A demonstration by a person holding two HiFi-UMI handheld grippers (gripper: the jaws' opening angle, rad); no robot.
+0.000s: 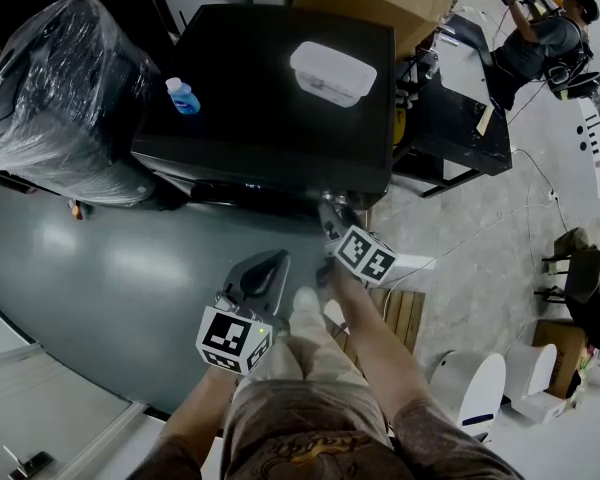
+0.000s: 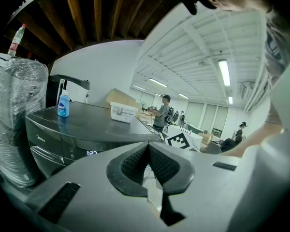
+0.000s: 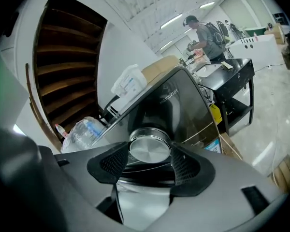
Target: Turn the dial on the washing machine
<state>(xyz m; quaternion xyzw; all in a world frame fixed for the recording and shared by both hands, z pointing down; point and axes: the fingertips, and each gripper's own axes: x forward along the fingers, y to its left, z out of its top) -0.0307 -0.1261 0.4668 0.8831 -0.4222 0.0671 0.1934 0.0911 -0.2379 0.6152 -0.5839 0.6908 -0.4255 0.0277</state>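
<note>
My right tool point(image 3: 149, 164) is clenched on the round silver dial point(image 3: 150, 150). The dial sits on the front panel of the washing machine point(image 1: 260, 98), straight ahead between the jaws, its axis pointing back at me. My left tool point(image 2: 148, 164) is closed and empty, farther from the machine.

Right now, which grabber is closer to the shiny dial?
Right. The right gripper clamps the dial between its jaws; the left gripper hangs back from the washing machine, shut and empty.
</note>
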